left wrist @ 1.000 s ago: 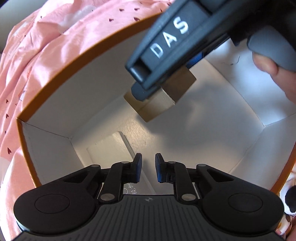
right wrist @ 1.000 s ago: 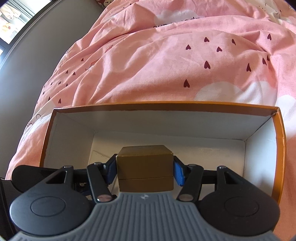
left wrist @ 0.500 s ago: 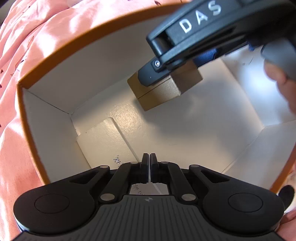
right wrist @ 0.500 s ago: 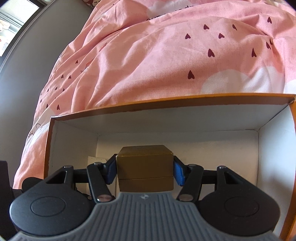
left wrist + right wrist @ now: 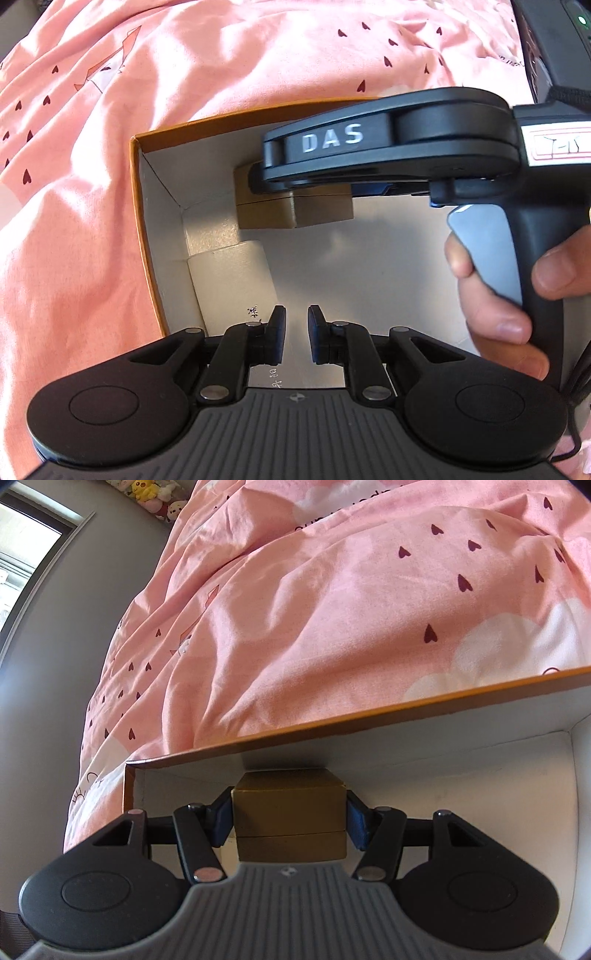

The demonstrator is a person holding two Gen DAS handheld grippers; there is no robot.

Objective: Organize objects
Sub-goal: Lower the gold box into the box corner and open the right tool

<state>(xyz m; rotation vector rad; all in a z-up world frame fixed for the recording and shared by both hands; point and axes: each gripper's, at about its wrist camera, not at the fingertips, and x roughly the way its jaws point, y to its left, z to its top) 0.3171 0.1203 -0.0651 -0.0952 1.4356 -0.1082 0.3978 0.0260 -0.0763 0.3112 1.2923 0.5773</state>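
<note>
An orange-rimmed cardboard box (image 5: 142, 236) with a white inside lies on the pink bedding. My right gripper (image 5: 290, 821) is shut on a small tan box (image 5: 290, 808) and holds it inside the big box near the far wall. In the left wrist view the tan box (image 5: 291, 212) hangs under the right gripper's fingers, near the far left corner. My left gripper (image 5: 296, 334) is open and empty, low over the near part of the box floor. A white flat box (image 5: 232, 280) lies on the floor by the left wall.
Pink bedding (image 5: 332, 609) with dark hearts surrounds the box. A grey wall (image 5: 55, 657) and a window stand at the left. A hand (image 5: 506, 295) holds the right gripper's handle at the right of the left wrist view.
The left gripper went from shut to open and pulled back and up. The right gripper carried the tan box towards the box's far left corner.
</note>
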